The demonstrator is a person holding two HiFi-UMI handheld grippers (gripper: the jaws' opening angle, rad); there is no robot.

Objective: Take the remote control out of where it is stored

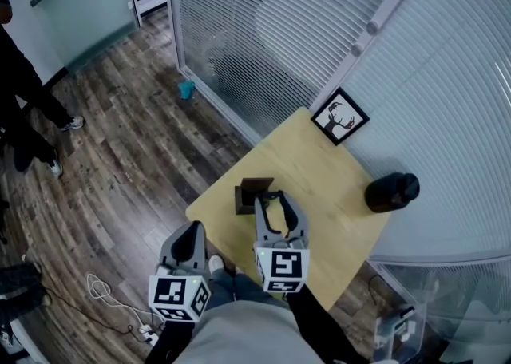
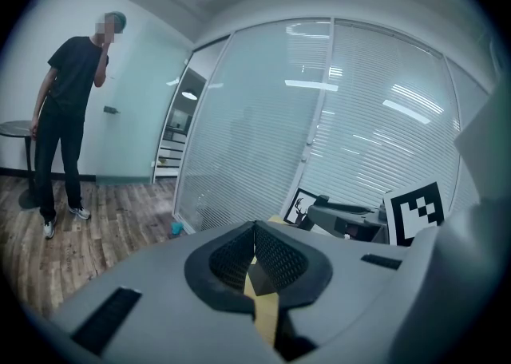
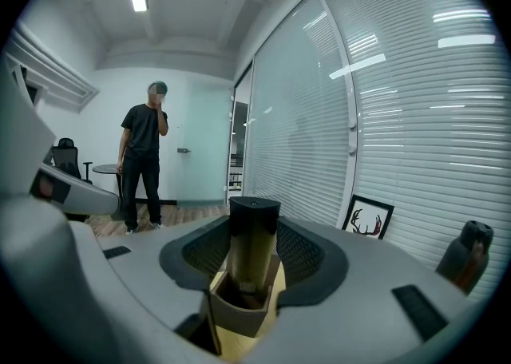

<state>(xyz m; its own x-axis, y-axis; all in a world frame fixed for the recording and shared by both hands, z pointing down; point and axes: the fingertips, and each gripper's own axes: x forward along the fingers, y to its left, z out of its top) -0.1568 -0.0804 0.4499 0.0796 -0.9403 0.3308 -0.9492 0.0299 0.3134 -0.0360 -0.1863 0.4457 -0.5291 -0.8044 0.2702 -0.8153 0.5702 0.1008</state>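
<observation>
Right gripper point(image 3: 254, 227): jaws wide apart; the remote control point(image 3: 254, 235) stands in the gap between them, with no pad plainly pressing on it; whether either pad brushes its sides cannot be settled from the right gripper view.

Remote control: dark, slim, upright; its lower end sits in the holder point(image 3: 239, 314), its upper part rises well above the holder's rim.

Holder: small brown open-topped box; it rests on the table point(image 1: 319, 171) near the table's left edge in the head view, at the tips of the right gripper.

Left gripper point(image 1: 192, 231): jaws closed tip to tip, with nothing between them; it hangs off the near left edge of the table, over the wood-plank floor point(image 1: 120, 155), beside the right gripper and apart from the holder.

Table: small, square, with a light wood top; it is set in the corner against the slatted blinds point(image 1: 319, 27).

Framed deer picture point(image 1: 339, 116): black frame, white ground, antlered head; it stands at the table's far corner, tilted back against the blinds.

Black container point(image 1: 391, 191): rounded and dark, possibly a lidded jug or flask; it is at the table's right edge, well apart from the holder.

Person point(image 3: 144, 155): in dark clothes, standing on the floor across the room, one hand raised to the head.

Small teal object point(image 1: 186, 89): on the floor at the foot of the blinds.

White cable point(image 1: 100, 286): in loose loops on the floor near the left gripper.
</observation>
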